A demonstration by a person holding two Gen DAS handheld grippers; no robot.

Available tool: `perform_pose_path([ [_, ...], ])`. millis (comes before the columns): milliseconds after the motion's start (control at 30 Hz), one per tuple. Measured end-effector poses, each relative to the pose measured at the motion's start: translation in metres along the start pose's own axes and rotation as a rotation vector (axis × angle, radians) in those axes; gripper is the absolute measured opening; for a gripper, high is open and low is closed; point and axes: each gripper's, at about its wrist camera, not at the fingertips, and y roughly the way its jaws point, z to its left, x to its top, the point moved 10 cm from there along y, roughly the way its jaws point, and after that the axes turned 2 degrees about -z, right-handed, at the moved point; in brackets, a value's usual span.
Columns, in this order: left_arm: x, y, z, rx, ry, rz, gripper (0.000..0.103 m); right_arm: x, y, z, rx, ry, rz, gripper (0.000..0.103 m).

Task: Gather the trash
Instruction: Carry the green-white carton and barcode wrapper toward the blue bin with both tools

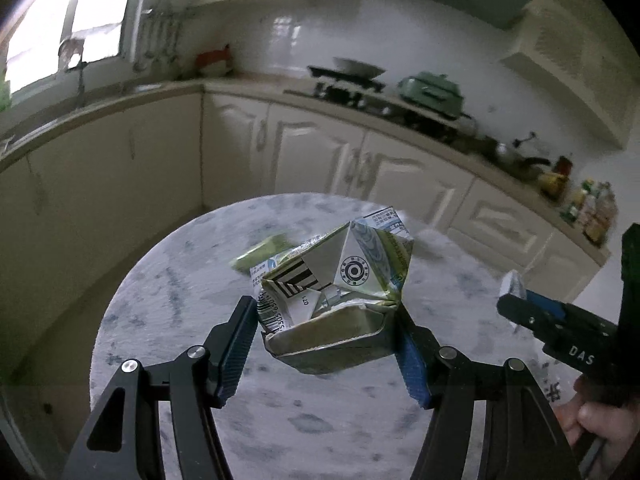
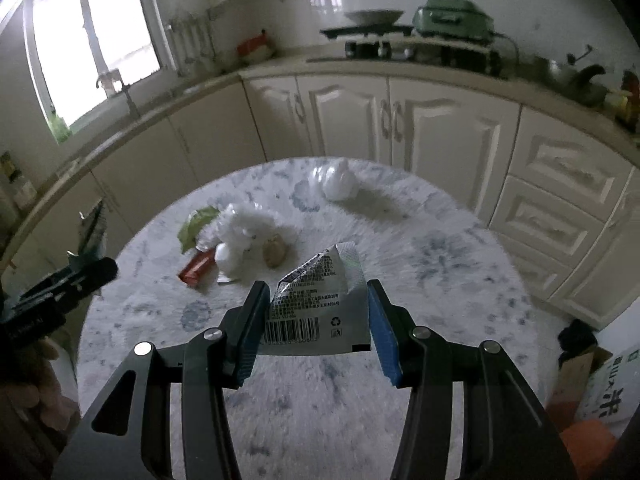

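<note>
My left gripper (image 1: 326, 320) is shut on a crushed green and white drink carton (image 1: 340, 284), lifted above the round marble table (image 1: 160, 300). My right gripper (image 2: 318, 312) is shut on a silver foil wrapper (image 2: 316, 304) with a barcode, also raised over the table (image 2: 440, 264). In the right wrist view a pile of trash lies on the table: crumpled white tissue (image 2: 244, 228), a green leaf (image 2: 196, 224), a red wrapper (image 2: 196, 268), a brown lump (image 2: 274, 252) and a crumpled white plastic bag (image 2: 338, 182). Each view shows the other gripper at its edge.
Cream kitchen cabinets (image 2: 400, 120) and a worktop with a stove, a green pot (image 2: 452, 16) and bottles run behind the table. A window (image 2: 88, 40) is at the left. A cardboard box and a printed bag (image 2: 600, 392) stand on the floor at the right.
</note>
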Motion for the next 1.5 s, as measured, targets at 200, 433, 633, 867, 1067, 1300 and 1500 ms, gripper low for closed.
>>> perform_pose_path([
  [200,0.003,-0.037,-0.053,-0.046,0.065,-0.063,0.061,0.007,-0.051,-0.021,0.002,0.037,-0.082,0.050],
  [433,0.004,-0.060,-0.115,-0.107,0.145,-0.114,0.061,0.011,-0.112,-0.058,-0.033,0.080,-0.175,0.050],
  [633,0.001,-0.063,-0.172,-0.174,0.211,-0.132,0.061,0.007,-0.157,-0.108,-0.085,0.146,-0.236,0.050],
  [867,-0.004,-0.036,-0.252,-0.276,0.297,-0.108,0.061,-0.009,-0.195,-0.190,-0.193,0.248,-0.268,0.050],
  [1067,-0.022,-0.001,-0.324,-0.382,0.367,-0.036,0.061,-0.037,-0.214,-0.269,-0.301,0.352,-0.253,0.050],
  [1300,-0.051,0.059,-0.401,-0.468,0.446,0.095,0.061,-0.078,-0.197,-0.348,-0.363,0.474,-0.175,0.050],
  [1500,-0.088,0.124,-0.451,-0.499,0.506,0.262,0.061,-0.113,-0.163,-0.390,-0.369,0.565,-0.101,0.050],
])
